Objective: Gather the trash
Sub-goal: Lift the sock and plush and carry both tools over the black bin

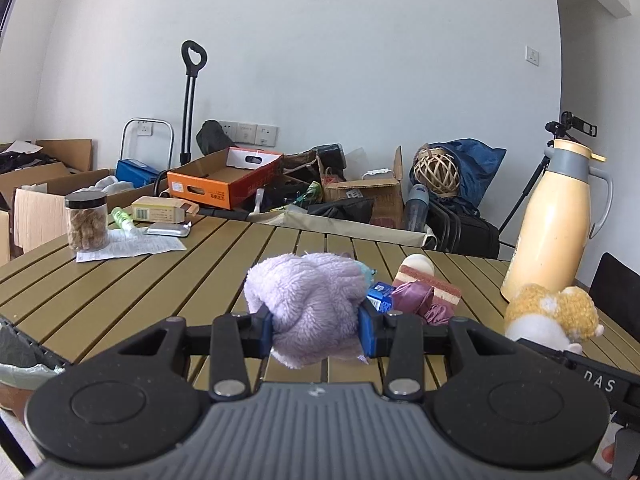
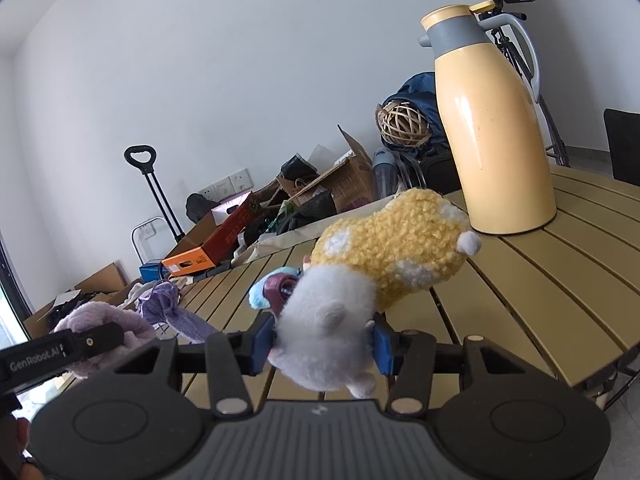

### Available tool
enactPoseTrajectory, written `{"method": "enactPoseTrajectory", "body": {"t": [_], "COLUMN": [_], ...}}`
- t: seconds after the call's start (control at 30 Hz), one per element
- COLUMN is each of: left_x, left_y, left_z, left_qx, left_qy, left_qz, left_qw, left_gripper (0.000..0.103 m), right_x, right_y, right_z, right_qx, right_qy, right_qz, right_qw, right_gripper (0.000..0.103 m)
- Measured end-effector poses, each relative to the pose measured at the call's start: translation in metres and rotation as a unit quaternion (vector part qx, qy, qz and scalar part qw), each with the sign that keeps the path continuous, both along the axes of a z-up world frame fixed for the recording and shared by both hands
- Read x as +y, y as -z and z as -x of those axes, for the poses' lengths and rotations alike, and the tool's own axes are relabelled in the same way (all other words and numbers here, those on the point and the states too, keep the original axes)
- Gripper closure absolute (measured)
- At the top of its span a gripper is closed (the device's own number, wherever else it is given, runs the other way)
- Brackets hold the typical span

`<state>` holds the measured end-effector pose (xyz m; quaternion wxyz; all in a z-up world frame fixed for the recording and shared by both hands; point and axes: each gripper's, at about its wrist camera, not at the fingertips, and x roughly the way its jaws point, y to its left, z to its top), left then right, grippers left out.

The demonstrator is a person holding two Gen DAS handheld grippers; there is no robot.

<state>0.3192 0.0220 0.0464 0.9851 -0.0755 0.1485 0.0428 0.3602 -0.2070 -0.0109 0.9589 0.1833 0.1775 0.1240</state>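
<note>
The left gripper [image 1: 316, 330] is clamped on a fluffy lilac plush bundle [image 1: 310, 304], its blue pads pressed into the fur on both sides, and the bundle hangs just above the olive slatted tabletop [image 1: 168, 280]. The right gripper [image 2: 323, 346] is likewise closed on the white underside of a curly yellow-and-white plush toy [image 2: 360, 280], which juts forward and up over the same table, tilted toward the tall cream thermos jug with a grey collar [image 2: 496, 128]. On the table beyond the lilac bundle lie a small blue carton [image 1: 380, 296], a crumpled mauve wrapper or cloth [image 1: 418, 300] and a pink-and-cream layered sponge block [image 1: 424, 280], close together and seemingly touching; at the far left stand a clear jar with a black lid [image 1: 87, 220] and a sheet of printed paper [image 1: 128, 246]. A bag-lined bin edge [image 1: 24, 360] shows at the lower left, probably where collected items go. Both grips bite only into soft pile, so either toy could slide out if swung quickly. The yellow toy's long overhang makes it likely to droop or twist. Moving the right tool carelessly could knock the jug, and carrying both loads at once risks the two tools colliding, since they sit just beside each other.
</note>
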Motion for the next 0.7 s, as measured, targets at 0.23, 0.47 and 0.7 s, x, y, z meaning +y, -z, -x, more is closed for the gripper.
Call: {"method": "enactPoseTrajectory", "body": {"t": [0.23,0.47,0.7], "left_x": [0.009,0.013,0.012], "left_y": [0.010,0.010,0.015], "left_z": [0.015,0.040,0.069], "left_qx": [0.022,0.026,0.036], "left_qy": [-0.011,-0.014,-0.010], "left_qz": [0.006,0.007,0.008], "left_qw": [0.9997,0.9995,0.9993], "left_gripper": [0.063,0.063,0.063], "right_x": [-0.003,-0.003,0.003], "right_y": [0.005,0.006,0.009], "right_z": [0.021,0.042,0.068], "right_qx": [0.017,0.024,0.029], "right_qy": [-0.003,-0.010,-0.029], "right_qz": [0.005,0.010,0.017], "right_qw": [1.000,1.000,0.999], "right_gripper": [0.054,0.054,0.054]}}
